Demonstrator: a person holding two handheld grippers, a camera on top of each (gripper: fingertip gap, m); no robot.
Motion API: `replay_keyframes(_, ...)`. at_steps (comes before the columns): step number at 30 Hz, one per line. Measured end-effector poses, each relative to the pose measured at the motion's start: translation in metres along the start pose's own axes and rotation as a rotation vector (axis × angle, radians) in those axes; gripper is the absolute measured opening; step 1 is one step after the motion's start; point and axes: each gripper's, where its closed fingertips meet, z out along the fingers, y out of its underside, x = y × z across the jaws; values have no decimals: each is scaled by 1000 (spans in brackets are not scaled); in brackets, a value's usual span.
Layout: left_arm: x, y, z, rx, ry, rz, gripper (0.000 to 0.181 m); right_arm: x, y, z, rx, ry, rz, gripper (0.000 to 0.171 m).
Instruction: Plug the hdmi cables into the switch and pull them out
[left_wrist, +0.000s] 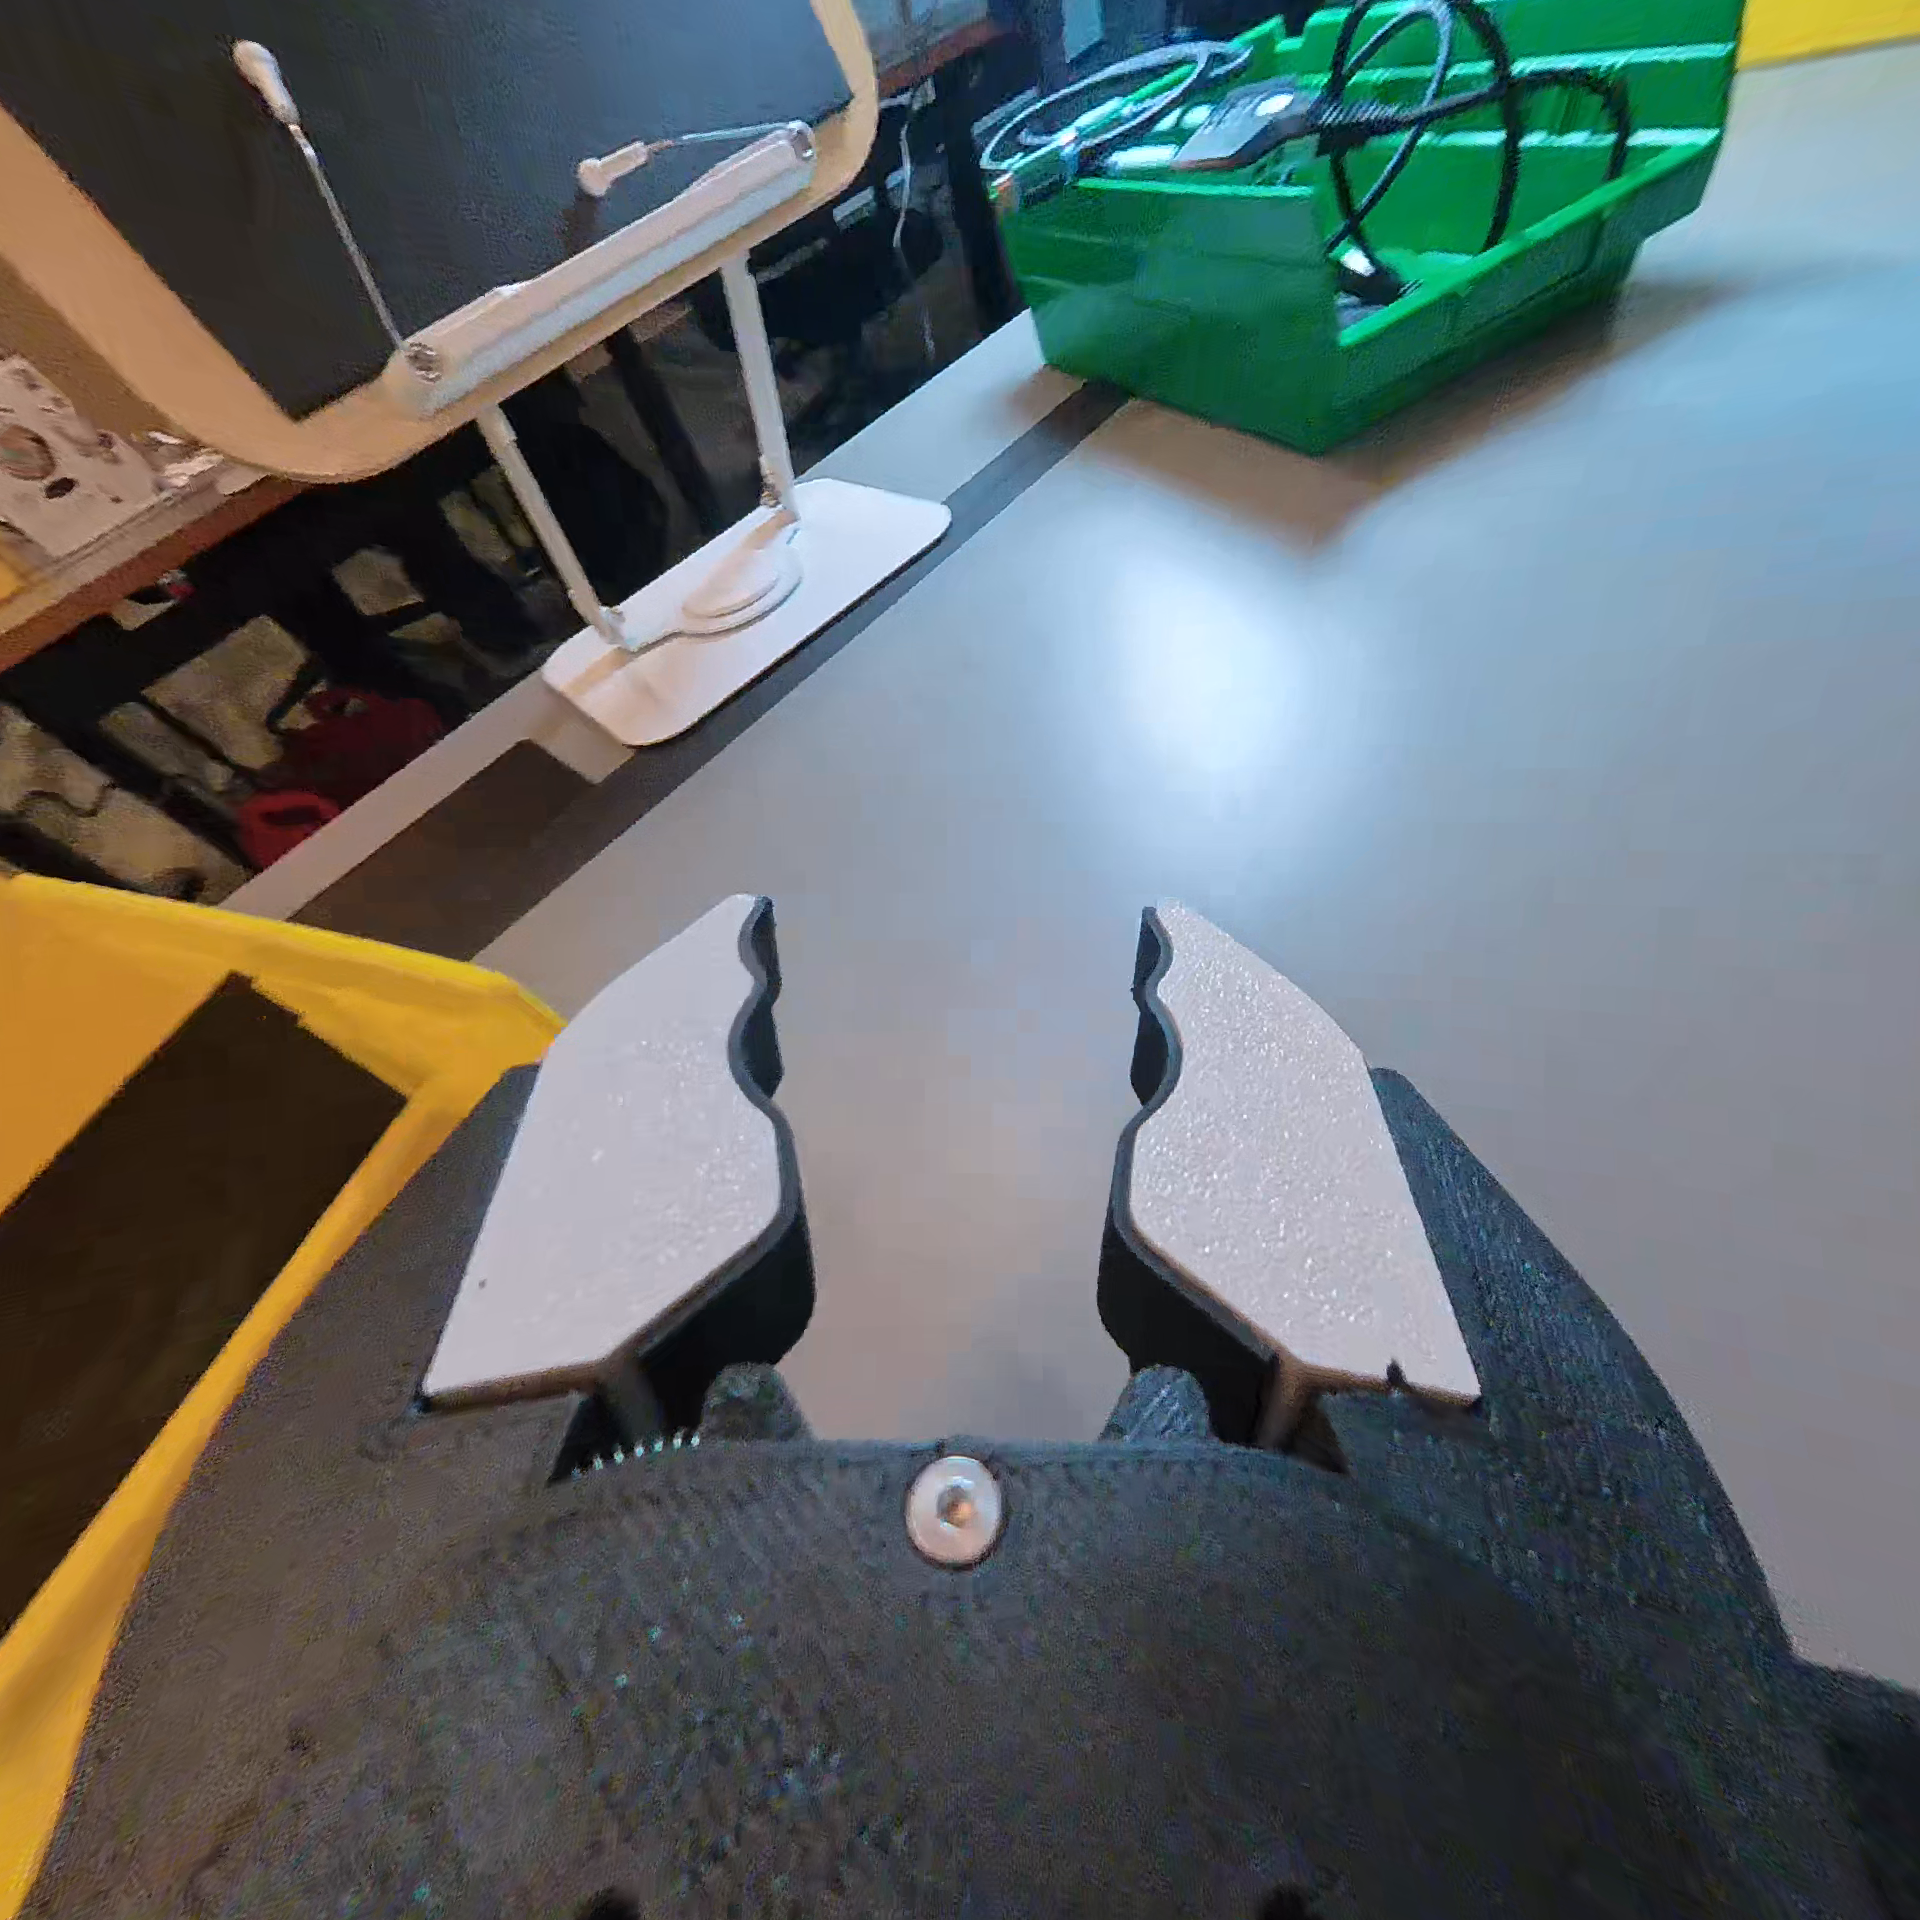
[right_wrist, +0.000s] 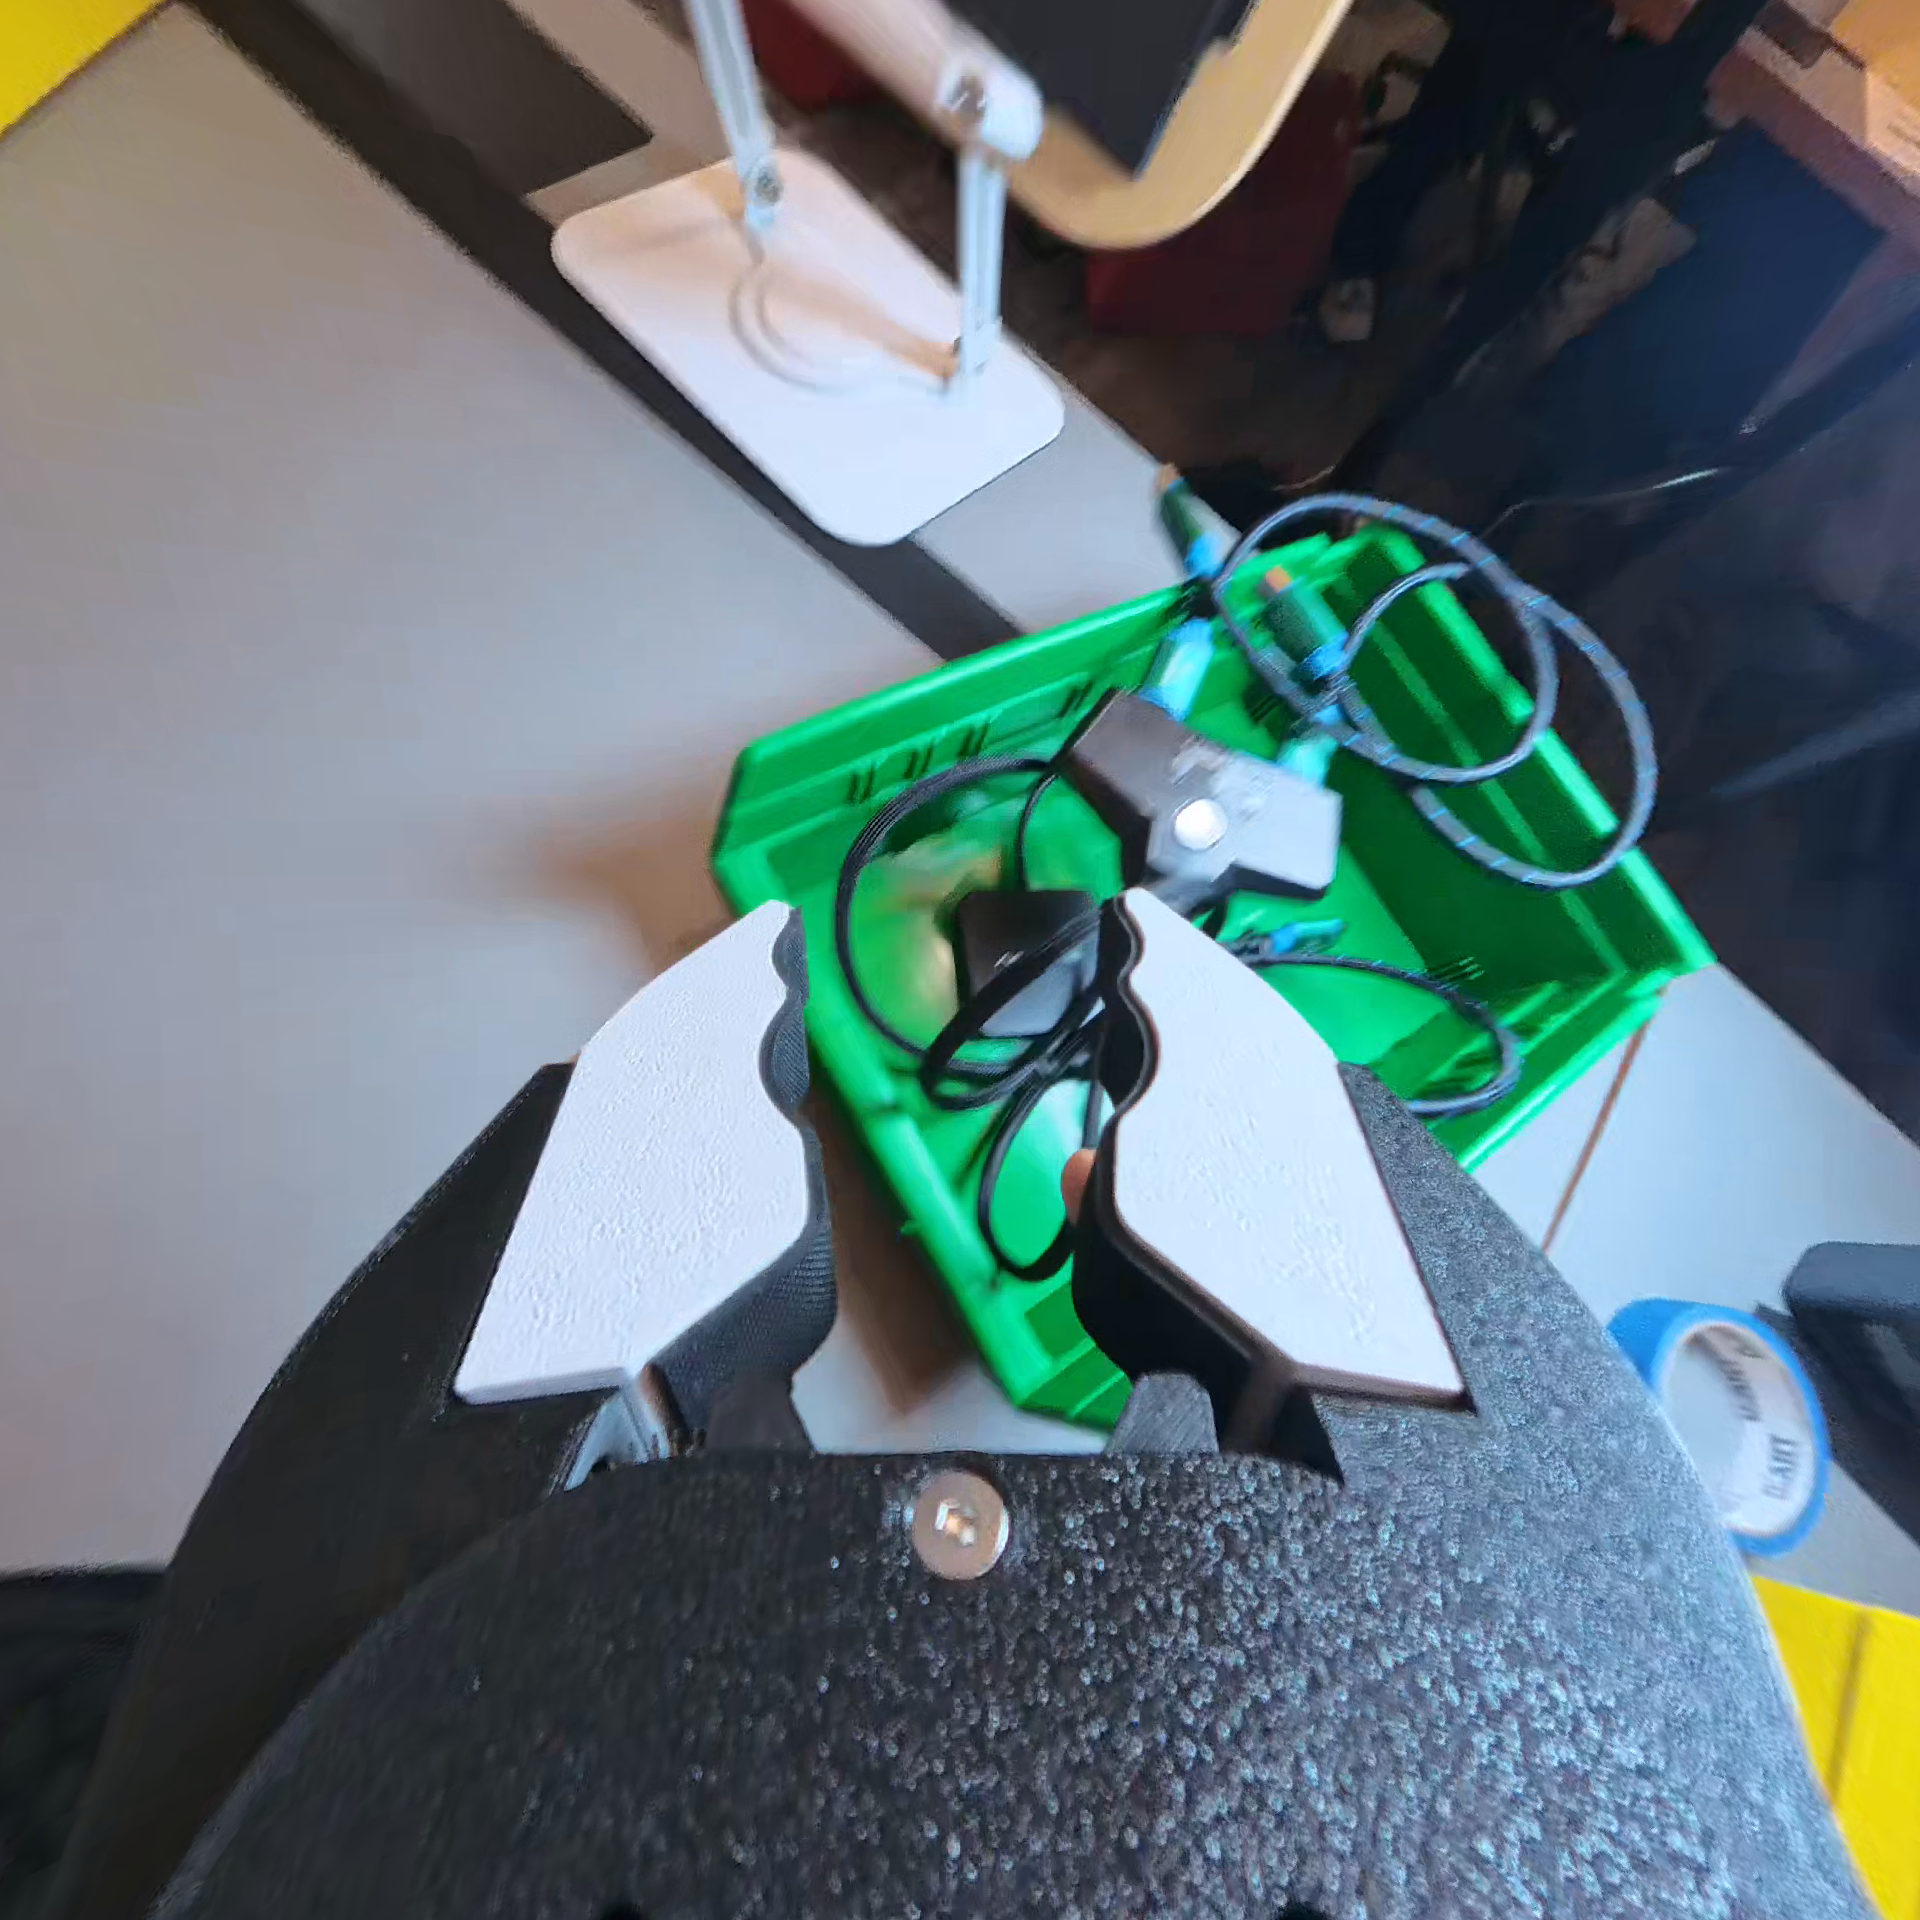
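Note:
A green bin (right_wrist: 1475, 1122) on the grey table holds a grey HDMI switch (right_wrist: 1205, 805) with a round silver button, black braided HDMI cables (right_wrist: 1558, 727) with blue-marked plugs, and a small black adapter (right_wrist: 1013, 961) with thin black leads. My right gripper (right_wrist: 956, 935) is open above the bin's near end, with nothing between its jaws. In the left wrist view the same bin (left_wrist: 1226, 291) stands far off at the upper right with the switch (left_wrist: 1242, 125) and cable loops (left_wrist: 1455, 114) in it. My left gripper (left_wrist: 956, 935) is open and empty over bare table.
A white desk-lamp base (left_wrist: 758, 613) stands at the table's far edge; it also shows in the right wrist view (right_wrist: 810, 343). A yellow bin (left_wrist: 156, 1143) sits at my left gripper's left. A blue tape roll (right_wrist: 1735, 1434) lies right of the right gripper. The left gripper's tips are roughly 45 centimeters from the right gripper's.

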Motion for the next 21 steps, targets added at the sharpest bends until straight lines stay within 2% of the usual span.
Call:
replay_keyframes(3,-22,17,-18,-97,-20,58,61,-38,54,-2,-90,-43,-80,53)
replay_keyframes(7,-58,68,-33,-368,-35,164,63,-59,105,11,-225,-53,-148,52)
replay_keyframes(12,-94,126,-35,-697,-56,378,65,-45,112,43,-341,60,-339,53)
replay_keyframes(14,-110,143,-31,-802,-104,516,58,-38,108,60,-386,106,-449,53)
replay_keyframes(16,-118,148,-22,-817,-137,623,35,-35,109,76,-452,112,-520,54)
replay_keyframes(19,-109,138,-7,-747,-116,618,31,-33,117,93,-538,92,-590,49)
replay_keyframes(21,-85,125,6,-644,-29,529,30,-33,119,98,-567,77,-645,36)
